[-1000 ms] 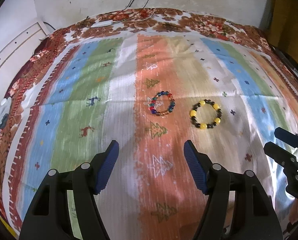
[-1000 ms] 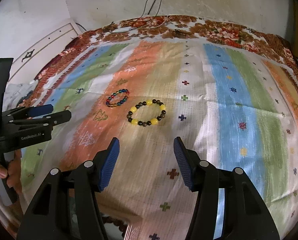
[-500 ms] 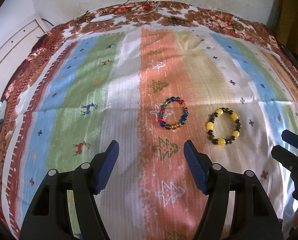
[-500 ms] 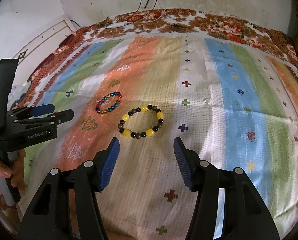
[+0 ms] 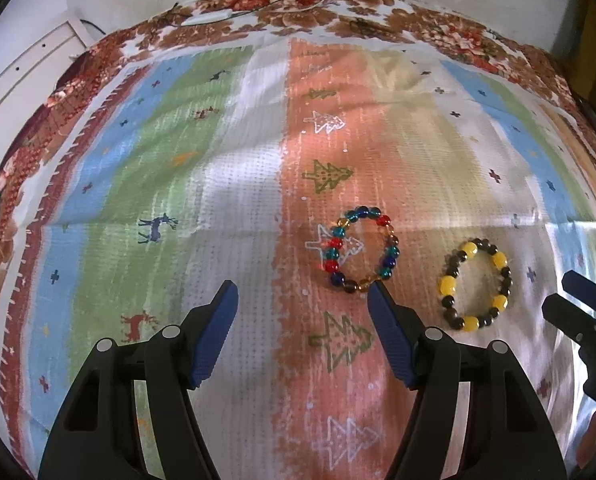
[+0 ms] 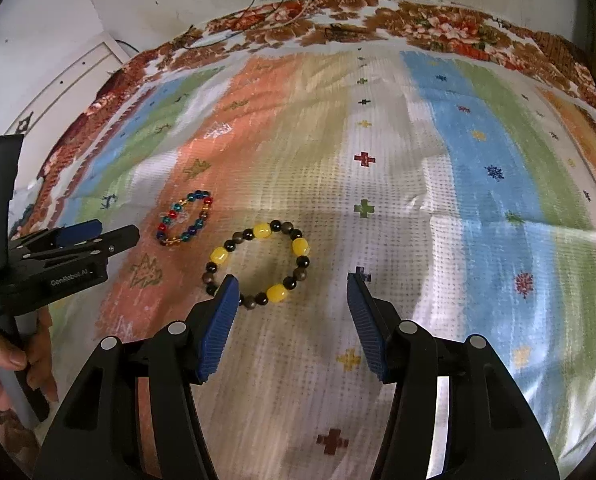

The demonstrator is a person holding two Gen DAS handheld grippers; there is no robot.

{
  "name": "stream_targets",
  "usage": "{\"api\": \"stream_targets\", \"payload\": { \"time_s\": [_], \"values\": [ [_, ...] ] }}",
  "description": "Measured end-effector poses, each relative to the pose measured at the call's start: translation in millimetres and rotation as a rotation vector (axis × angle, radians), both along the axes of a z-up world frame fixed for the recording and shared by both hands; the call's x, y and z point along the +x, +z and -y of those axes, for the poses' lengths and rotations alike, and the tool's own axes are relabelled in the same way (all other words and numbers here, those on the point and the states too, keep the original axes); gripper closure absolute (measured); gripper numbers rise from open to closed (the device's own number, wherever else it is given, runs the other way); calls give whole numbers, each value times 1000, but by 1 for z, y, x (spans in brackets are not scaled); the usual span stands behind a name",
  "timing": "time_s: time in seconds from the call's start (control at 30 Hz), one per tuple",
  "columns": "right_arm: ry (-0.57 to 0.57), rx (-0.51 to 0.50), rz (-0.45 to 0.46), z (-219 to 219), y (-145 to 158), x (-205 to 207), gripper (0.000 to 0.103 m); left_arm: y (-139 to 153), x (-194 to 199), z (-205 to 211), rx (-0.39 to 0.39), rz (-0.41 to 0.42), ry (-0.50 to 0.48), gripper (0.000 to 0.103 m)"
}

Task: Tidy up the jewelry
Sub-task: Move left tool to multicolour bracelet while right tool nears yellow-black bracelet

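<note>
Bracelets (image 5: 361,250) (image 6: 257,266), 2 in all, lie untouched on the cloth (image 5: 237,200); left gripper (image 5: 302,304) and right gripper (image 6: 293,292) gape empty, so nothing is sorted yet.

Left tongs (image 5: 302,300): jaws spread wide, nothing between the blue pads (image 5: 213,336), pointing toward 12 o'clock. Right tongs (image 6: 293,292): jaws spread wide, likewise unloaded. In the right wrist view, the left tongs enter at 9 o'clock, their handle gripped by the bare left hand (image 6: 1,364).
</note>
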State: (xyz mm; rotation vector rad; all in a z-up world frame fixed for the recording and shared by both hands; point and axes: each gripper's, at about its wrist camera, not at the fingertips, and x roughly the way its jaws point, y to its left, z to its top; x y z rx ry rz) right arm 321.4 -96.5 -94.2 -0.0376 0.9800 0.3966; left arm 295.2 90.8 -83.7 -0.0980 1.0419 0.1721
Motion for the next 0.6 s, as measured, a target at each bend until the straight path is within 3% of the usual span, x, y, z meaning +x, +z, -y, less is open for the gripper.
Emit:
{"api": "stream_targets", "payload": {
  "time_s": [0.6],
  "values": [
    [18,-52,-43,-14,-33,30,47,-30,35,-5,37,-64,12,36]
  ]
}}
